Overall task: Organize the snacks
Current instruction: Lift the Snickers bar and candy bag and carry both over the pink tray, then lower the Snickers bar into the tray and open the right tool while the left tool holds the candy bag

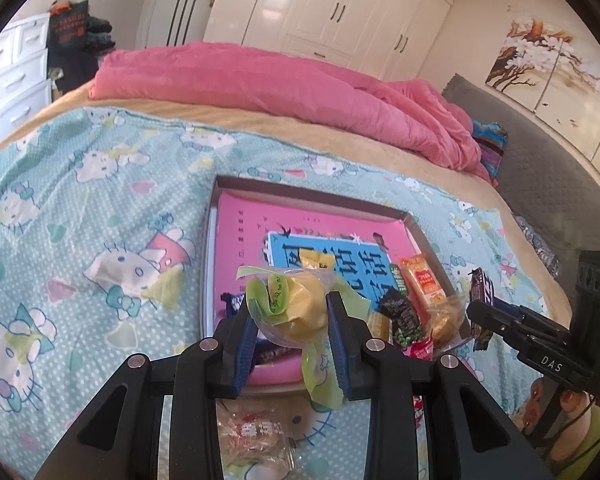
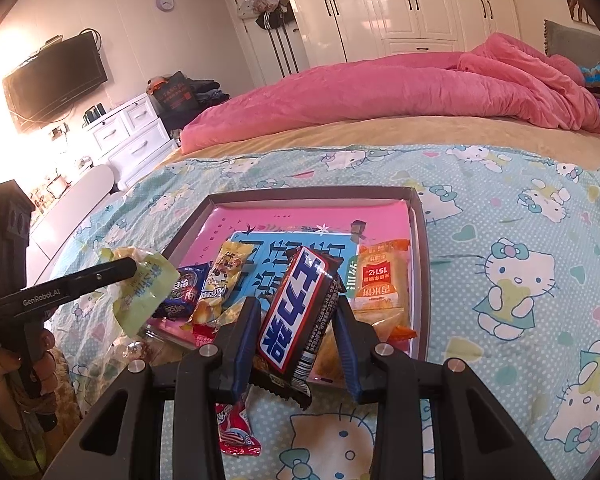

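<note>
**Both grippers loaded over the tray**

On the bed, over the cat-print sheet (image 2: 520,208), sits a shallow tray (image 2: 417,216) with a pink and blue book (image 1: 312,216) lying flat in it and several snacks along its near edge.

The left gripper (image 1: 292,316) has its jaws clamped on a yellow cake (image 1: 304,304) in a clear, green-printed wrapper. The wrapper's long axis runs roughly up and down between the fingers, one twisted tail hanging below them and the other poking up toward the tray's middle.

The right gripper (image 2: 296,320) has its jaws closed on a dark chocolate bar (image 2: 296,312). The bar stands steeply on end, tilted a little to the right, its top pointing away over the tray and its crimped lower end hanging below the fingers.

In the tray, an orange pack (image 2: 380,280) lies at the right side, lengthwise along the wall. A red candy (image 2: 234,428) lies on the sheet near the tray.
</note>
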`<state>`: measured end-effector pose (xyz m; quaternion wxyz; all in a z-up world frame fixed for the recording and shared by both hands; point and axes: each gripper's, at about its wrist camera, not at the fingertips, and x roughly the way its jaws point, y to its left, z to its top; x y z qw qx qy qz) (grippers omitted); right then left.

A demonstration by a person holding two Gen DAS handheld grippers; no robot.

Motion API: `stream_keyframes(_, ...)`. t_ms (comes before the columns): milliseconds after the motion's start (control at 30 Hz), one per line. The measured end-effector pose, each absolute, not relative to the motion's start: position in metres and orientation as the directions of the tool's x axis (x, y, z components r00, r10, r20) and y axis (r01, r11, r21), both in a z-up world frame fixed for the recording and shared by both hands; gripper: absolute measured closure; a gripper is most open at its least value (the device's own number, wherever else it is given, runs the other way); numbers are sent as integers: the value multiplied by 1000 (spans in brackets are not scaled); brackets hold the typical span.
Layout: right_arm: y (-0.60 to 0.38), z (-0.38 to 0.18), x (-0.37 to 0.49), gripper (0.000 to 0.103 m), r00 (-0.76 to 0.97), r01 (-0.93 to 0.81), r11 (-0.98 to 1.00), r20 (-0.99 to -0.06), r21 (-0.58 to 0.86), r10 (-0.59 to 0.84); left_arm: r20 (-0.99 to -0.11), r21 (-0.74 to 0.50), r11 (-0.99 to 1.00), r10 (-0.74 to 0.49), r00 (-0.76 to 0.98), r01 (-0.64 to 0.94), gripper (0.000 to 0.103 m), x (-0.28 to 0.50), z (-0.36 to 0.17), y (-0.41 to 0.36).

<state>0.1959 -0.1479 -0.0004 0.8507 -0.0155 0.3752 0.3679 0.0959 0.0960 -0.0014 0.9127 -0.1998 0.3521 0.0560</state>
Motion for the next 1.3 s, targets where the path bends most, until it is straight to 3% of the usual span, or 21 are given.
stream_keyframes(667, -123, -6, 224, 66, 449, -634, 733, -655, 246, 608, -686, -262, 933, -1, 728, -245, 69, 119, -16, 91)
stream_keyframes(900, -117, -21, 221, 66, 449, -652, 736, -689, 183, 569, -702, -255, 934, -1, 713, -250, 69, 121, -23, 91)
stream_keyframes(1300, -116, -31, 215, 66, 409, -670, 709, -686, 222, 602, -720, -262, 937, -29, 693, -233, 68, 123, -30, 88)
